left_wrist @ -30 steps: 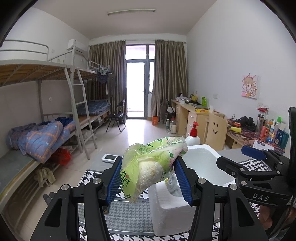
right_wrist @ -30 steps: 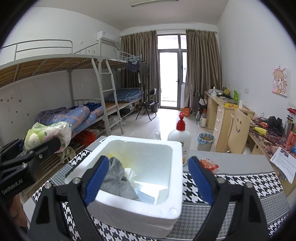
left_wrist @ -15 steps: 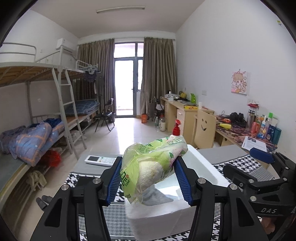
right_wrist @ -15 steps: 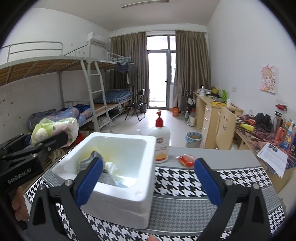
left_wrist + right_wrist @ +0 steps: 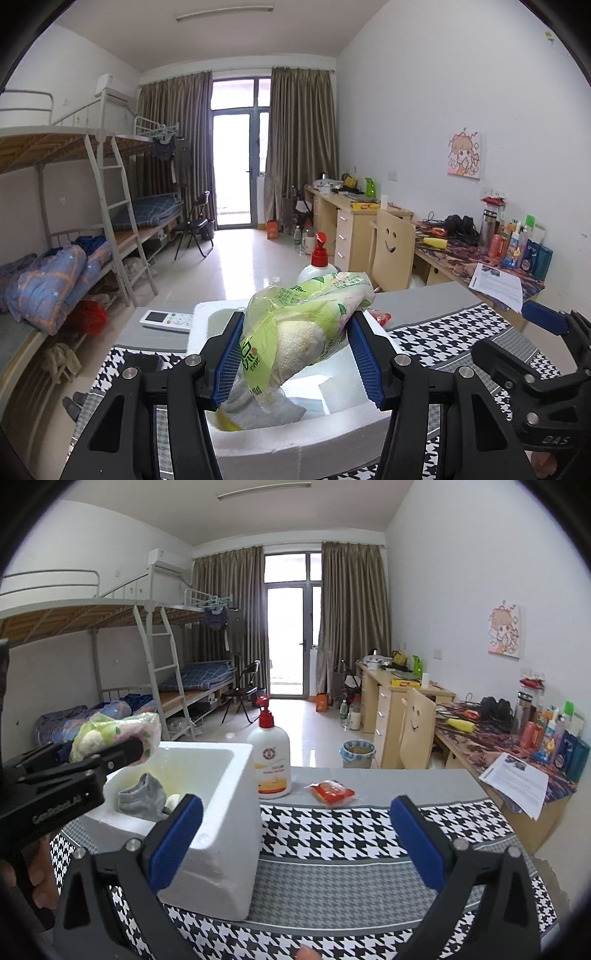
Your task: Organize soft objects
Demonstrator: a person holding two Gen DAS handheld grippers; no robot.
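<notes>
So compared to a second back, the left gripper (image 5: 295, 354) has swung over and now hangs right above the foam box (image 5: 295, 443), where before the box sat off toward 3 o'clock in its view. It's still pinching the green plastic bag (image 5: 299, 325) between both blue pads, with a white roll showing through the plastic. In the right wrist view the box has slid from dead center over to 9 o'clock, and the right gripper (image 5: 295, 845) is spread wide with nothing between its fingers, over the houndstooth cloth (image 5: 351, 827).

Count-wise: one foam box, one bag in the claw, one grey sock (image 5: 144, 797) lying inside the box with something pale yellow tucked beside it, one red snack packet (image 5: 331, 792) on the table, one pump bottle (image 5: 269, 755) with a red top.

Going outward: the bag itself blocks most of the box's inside in the left view, and the left gripper's body covers the box's near-left corner in the right view. The pump bottle stands just behind the box at roughly 12 o'clock, the packet lies near it toward 1 o'clock. A remote (image 5: 166, 320) lies on the grey tabletop at 10 o'clock in the left view. Farther off there's a bunk bed (image 5: 110, 627) along 9 o'clock, desks (image 5: 399, 701) at 3 o'clock, and the balcony door (image 5: 286, 627) at the far end.
</notes>
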